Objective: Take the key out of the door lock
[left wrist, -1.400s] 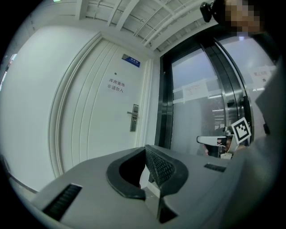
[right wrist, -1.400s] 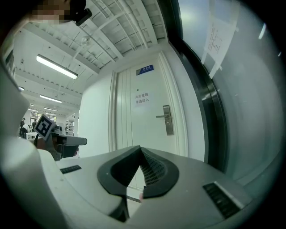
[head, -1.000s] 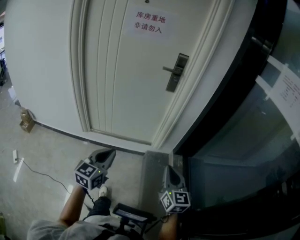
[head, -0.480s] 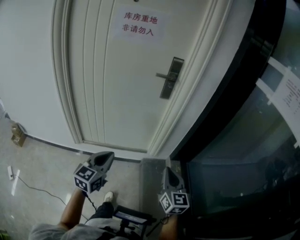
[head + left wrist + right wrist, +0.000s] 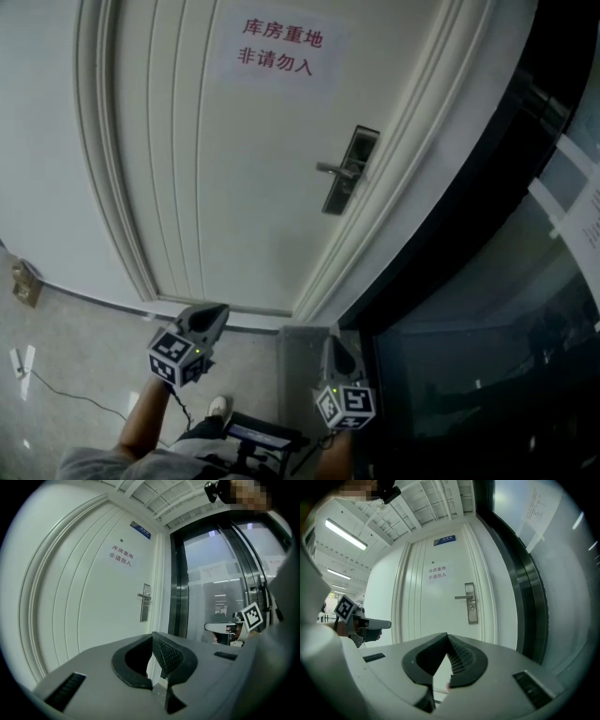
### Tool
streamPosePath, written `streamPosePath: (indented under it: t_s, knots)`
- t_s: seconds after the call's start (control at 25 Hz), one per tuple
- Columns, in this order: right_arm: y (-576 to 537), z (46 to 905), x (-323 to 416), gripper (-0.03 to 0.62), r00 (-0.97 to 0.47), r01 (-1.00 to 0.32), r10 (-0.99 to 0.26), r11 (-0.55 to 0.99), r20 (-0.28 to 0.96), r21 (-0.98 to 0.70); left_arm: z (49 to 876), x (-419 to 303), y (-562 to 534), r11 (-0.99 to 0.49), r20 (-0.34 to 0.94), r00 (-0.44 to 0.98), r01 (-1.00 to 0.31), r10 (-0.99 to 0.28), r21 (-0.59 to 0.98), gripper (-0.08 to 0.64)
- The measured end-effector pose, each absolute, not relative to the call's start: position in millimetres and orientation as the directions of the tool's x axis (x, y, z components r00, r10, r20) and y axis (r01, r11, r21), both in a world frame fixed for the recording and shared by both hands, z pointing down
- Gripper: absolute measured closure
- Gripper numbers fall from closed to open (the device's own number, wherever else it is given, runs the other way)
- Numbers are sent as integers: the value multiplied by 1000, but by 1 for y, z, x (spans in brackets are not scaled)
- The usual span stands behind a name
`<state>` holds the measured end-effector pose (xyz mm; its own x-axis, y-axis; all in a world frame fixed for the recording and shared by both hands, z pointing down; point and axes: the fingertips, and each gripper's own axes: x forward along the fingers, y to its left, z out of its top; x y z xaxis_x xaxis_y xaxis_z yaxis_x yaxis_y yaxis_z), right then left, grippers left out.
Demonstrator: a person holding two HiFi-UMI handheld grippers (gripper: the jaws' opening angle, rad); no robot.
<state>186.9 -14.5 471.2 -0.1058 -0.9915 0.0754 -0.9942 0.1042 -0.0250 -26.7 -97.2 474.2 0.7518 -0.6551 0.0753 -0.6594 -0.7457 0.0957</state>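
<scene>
The white door (image 5: 216, 178) carries a metal lock plate (image 5: 349, 171) with a lever handle (image 5: 331, 169) pointing left; the plate (image 5: 471, 603) also shows in the right gripper view. I cannot make out a key at this distance. Both grippers hang low, well short of the door. My left gripper (image 5: 219, 310) has its jaws together with nothing between them, as the left gripper view (image 5: 153, 635) confirms. My right gripper (image 5: 330, 343) is likewise shut and empty, its tips (image 5: 447, 635) pointing below the lock.
A paper sign (image 5: 278, 47) with red characters is stuck on the door above the lock. A dark glass partition (image 5: 487, 309) with posted papers runs along the right. A small box (image 5: 23, 281) and a cable (image 5: 66, 394) lie on the floor at left.
The door and lock plate have grown larger in the head view and the box has slid toward the left edge. Both grippers stay low and shut.
</scene>
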Motion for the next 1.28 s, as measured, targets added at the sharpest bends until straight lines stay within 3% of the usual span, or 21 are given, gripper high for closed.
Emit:
streamPosePath:
  t_s: [1.28]
  knots:
    - [-176,459,178,583,39,-998,-996,-35,77,55,478,-19,-284,-837,77,844,-536,-531,111,552]
